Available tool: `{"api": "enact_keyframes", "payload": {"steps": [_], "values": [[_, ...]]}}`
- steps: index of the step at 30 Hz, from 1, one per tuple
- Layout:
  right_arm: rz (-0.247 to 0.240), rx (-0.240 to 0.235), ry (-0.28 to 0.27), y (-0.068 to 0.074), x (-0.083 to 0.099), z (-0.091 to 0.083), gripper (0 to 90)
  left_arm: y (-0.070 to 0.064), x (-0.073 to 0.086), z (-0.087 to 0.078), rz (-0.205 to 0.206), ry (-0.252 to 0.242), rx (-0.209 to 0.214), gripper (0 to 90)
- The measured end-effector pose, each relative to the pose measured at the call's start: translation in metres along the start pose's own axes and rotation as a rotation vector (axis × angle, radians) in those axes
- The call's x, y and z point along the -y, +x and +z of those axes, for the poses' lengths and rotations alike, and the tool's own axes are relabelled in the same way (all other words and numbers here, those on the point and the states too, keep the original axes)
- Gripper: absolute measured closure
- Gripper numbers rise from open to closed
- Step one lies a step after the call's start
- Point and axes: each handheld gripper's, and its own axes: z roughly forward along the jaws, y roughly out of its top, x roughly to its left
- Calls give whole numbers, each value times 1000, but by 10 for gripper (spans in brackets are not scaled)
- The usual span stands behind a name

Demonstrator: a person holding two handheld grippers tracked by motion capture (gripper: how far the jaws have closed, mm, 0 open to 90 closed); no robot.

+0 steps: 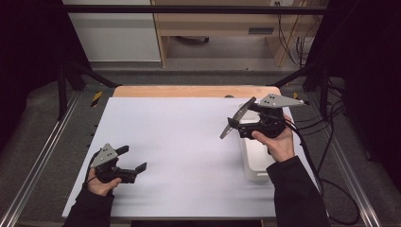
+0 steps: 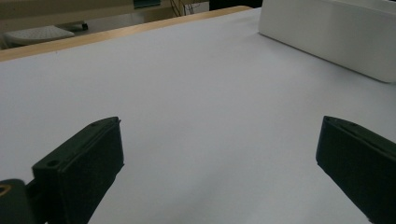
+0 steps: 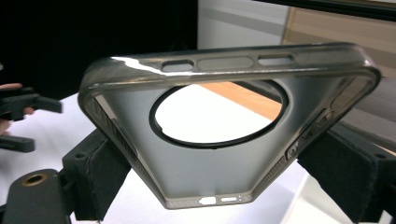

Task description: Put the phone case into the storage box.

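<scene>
A translucent grey phone case (image 1: pixel 238 118) with a round ring cut-out is held off the table, clamped by its two long sides in my right gripper (image 1: pixel 247 124). In the right gripper view the case (image 3: pixel 210 172) spans the gap between the two black pads (image 3: pixel 95 177) of my right gripper (image 3: pixel 219 189), its inner face toward the camera. My left gripper (image 1: pixel 134 158) rests low at the table's front left, jaws wide apart. The left gripper view shows nothing but white tabletop between the fingers of my left gripper (image 2: pixel 219 154).
A long white box (image 1: pixel 255 163) stands on the right of the white table sheet (image 1: pixel 189 142), under the right hand; its side (image 2: pixel 327 37) shows in the left gripper view. A wooden edge (image 1: pixel 189 91) runs along the back. Metal rails flank the table.
</scene>
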Motion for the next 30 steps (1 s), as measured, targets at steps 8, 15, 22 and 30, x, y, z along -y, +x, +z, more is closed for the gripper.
{"api": "enact_keyframes", "payload": {"steps": [8, 15, 22, 30], "values": [[21, 89, 7, -9, -8, -2, 118, 4, 3, -1, -7, 0, -16, 0], [41, 176, 10, -19, -16, -1, 117, 5, 4, -2, -8, -4, -22, 0], [64, 247, 26, -31, -20, 3, 117, 6, 5, -2, -3, -2, -26, 0], [104, 308, 50, -46, -22, 13, 117, 7, 6, -2, -5, -1, -26, 0]]}}
